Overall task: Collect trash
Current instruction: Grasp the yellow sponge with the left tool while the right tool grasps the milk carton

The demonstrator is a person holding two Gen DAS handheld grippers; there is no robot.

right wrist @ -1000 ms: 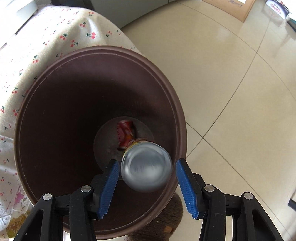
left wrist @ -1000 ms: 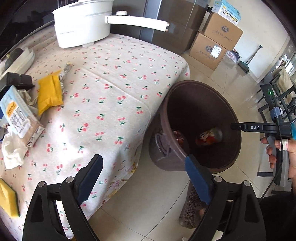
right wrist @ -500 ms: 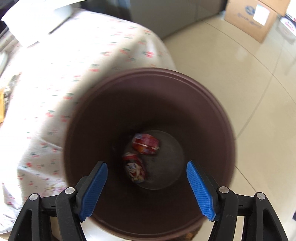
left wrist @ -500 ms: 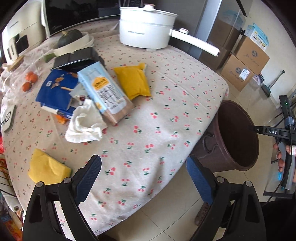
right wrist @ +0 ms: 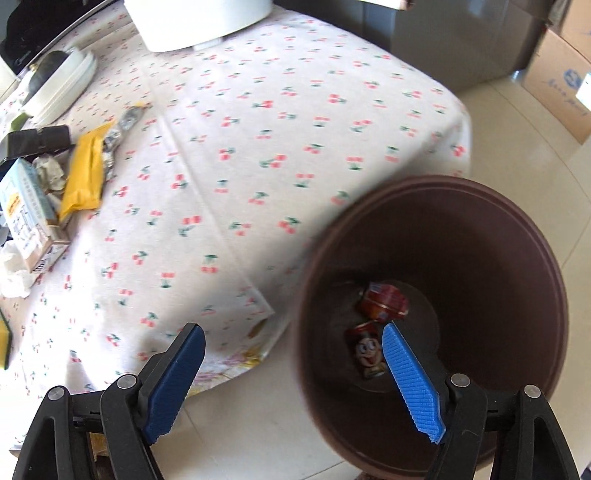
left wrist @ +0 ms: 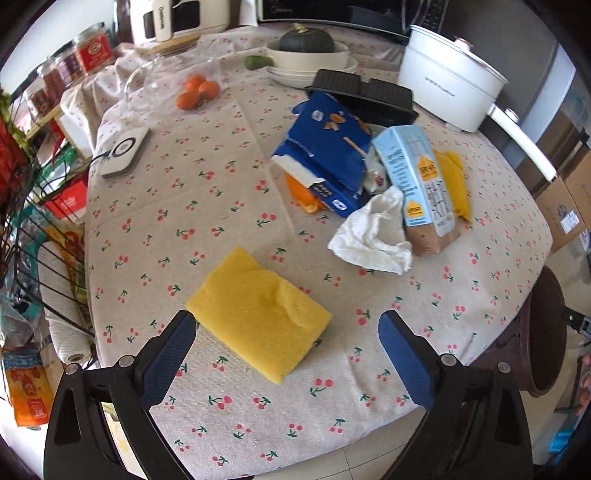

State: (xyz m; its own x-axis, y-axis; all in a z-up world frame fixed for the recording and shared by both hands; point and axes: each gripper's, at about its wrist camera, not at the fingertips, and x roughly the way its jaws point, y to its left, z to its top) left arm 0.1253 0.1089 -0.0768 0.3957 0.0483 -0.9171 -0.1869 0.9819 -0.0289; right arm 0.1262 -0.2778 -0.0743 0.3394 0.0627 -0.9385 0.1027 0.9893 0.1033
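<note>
Left wrist: left gripper [left wrist: 286,343] agape over yellow sponge [left wrist: 258,312]; contact unclear.

Floor: pale glossy tiles [right wrist: 517,122] with thin dark joints; daylight reflects on them.
Table: covered with a cream cloth printed with small red cherries [left wrist: 207,206] – the cloth hangs down over the near edge.
Back edge of table: a black microwave [left wrist: 332,11] and a white appliance [left wrist: 177,18] stand there.
Left side: a black wire rack [left wrist: 40,221] with packets, just beside the table.
Right side: brown cardboard boxes [left wrist: 569,192] on the floor, and a grey cabinet [right wrist: 443,40] behind the far corner.
Light: bright, natural.
</note>
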